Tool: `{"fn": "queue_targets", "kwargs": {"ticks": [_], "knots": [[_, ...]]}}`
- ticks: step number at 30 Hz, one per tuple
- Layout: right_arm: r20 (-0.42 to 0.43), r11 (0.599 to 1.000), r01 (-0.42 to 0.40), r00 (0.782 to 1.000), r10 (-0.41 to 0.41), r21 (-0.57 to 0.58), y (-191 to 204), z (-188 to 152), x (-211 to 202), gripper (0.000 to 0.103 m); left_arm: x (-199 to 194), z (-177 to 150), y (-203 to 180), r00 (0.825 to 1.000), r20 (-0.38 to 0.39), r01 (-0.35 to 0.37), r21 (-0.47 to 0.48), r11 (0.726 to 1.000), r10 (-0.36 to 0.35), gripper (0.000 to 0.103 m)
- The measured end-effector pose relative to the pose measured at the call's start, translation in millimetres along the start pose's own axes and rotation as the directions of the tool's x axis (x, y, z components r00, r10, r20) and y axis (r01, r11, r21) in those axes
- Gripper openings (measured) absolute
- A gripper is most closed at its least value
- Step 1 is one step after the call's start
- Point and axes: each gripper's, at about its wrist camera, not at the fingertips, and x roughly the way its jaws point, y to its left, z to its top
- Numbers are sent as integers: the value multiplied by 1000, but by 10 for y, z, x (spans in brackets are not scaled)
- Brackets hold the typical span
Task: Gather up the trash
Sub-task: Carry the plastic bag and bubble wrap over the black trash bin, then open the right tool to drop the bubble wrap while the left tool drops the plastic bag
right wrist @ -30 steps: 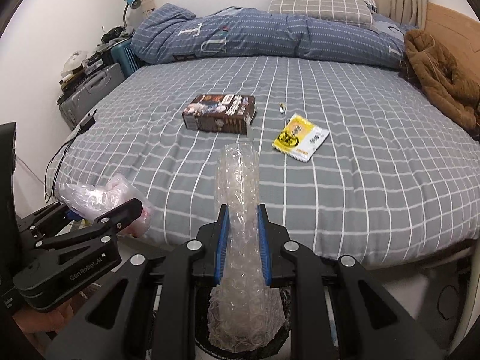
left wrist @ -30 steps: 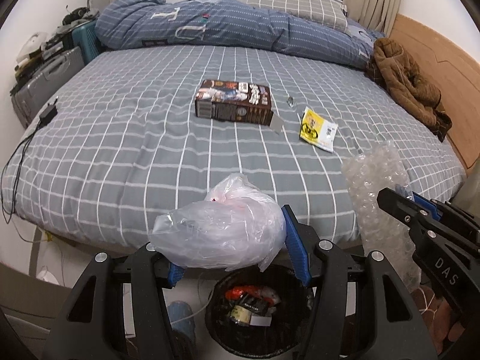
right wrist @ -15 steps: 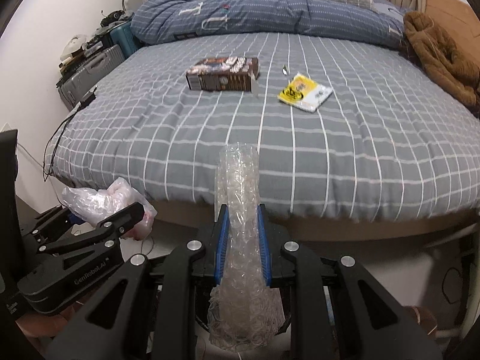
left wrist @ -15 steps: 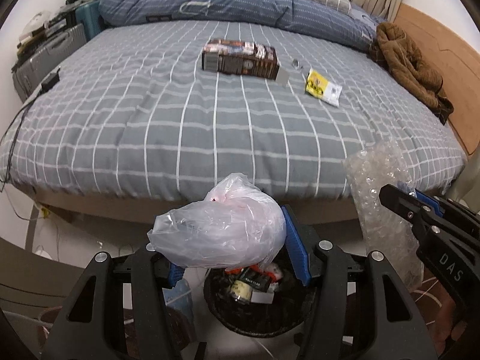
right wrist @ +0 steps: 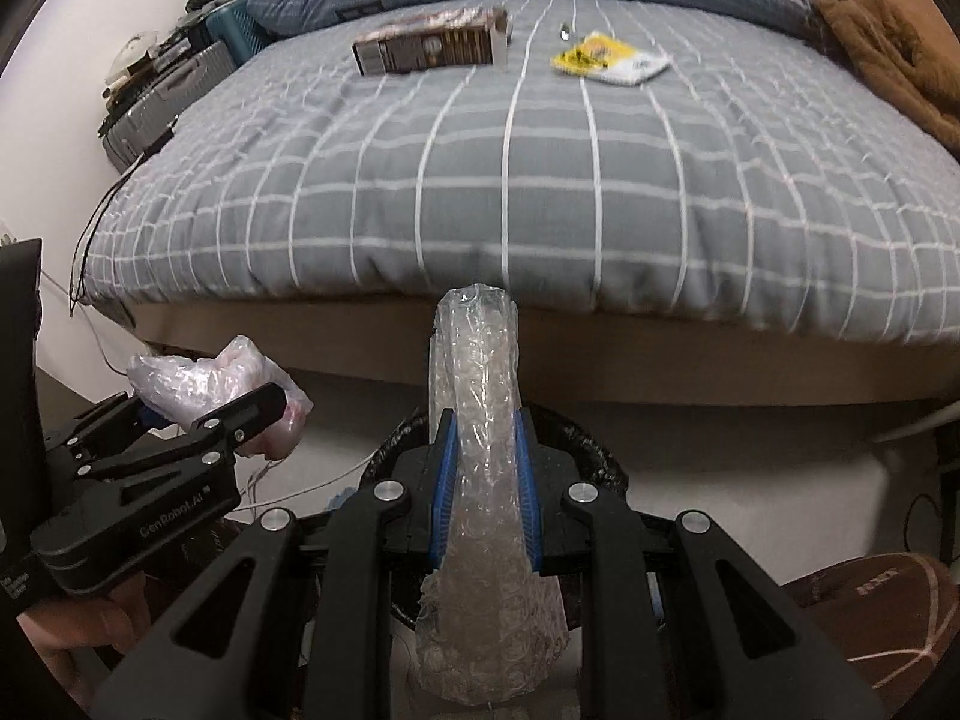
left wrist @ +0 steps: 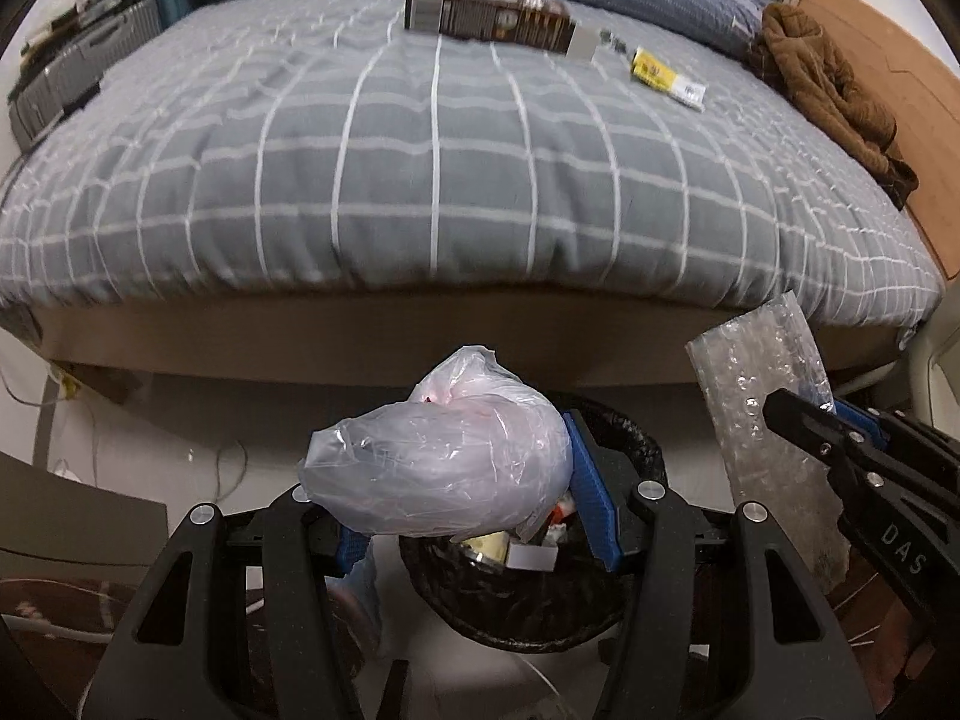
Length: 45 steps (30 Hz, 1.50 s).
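Bed edge behind bin; grippers loaded.

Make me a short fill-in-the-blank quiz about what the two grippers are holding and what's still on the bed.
1. The left gripper is shut on a crumpled plastic ____.
2. The right gripper is shut on a roll of ____ wrap.
3. Below both grippers stands a black ____ with trash already in it.
4. On the bed, beside the brown box, lies a ____ packet.

Missing words: bag; bubble; bin; yellow
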Motion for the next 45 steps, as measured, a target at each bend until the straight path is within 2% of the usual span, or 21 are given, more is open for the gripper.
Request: {"fn": "queue_targets", "kwargs": {"ticks": [10,14,17,18,22,30,35,41,45], "knots": [[-70,1000,-17,997,16,-12,122,-107,413,18,194,-123,154,999,-39,-23,0,1000,23,55],[-81,999,-14,997,11,-32,194,-113,521,22,232,-153,231,998,-47,-36,-10,999,35,55],[-87,999,-22,996,19,-36,188,-122,577,35,265,-169,254,998,-56,-38,-11,999,37,55],[-86,999,-24,996,21,-35,173,-128,587,42,276,-168,242,998,-58,-35,-8,999,35,55],[-77,999,2,997,-5,-33,64,-168,571,59,321,-122,115,998,-57,-23,14,1000,23,55],[-23,997,76,997,-75,22,-309,-251,325,84,371,-90,-209,998,-65,16,66,998,-11,55],[2,991,124,992,-124,53,-549,-262,186,91,401,-93,-431,997,-72,32,83,996,-26,55],[7,981,173,985,-175,88,-761,-287,126,92,424,-140,-617,996,-85,50,98,994,-42,55],[15,977,183,982,-186,106,-807,-271,98,92,449,-161,-676,996,-81,42,108,993,-33,59]]}}
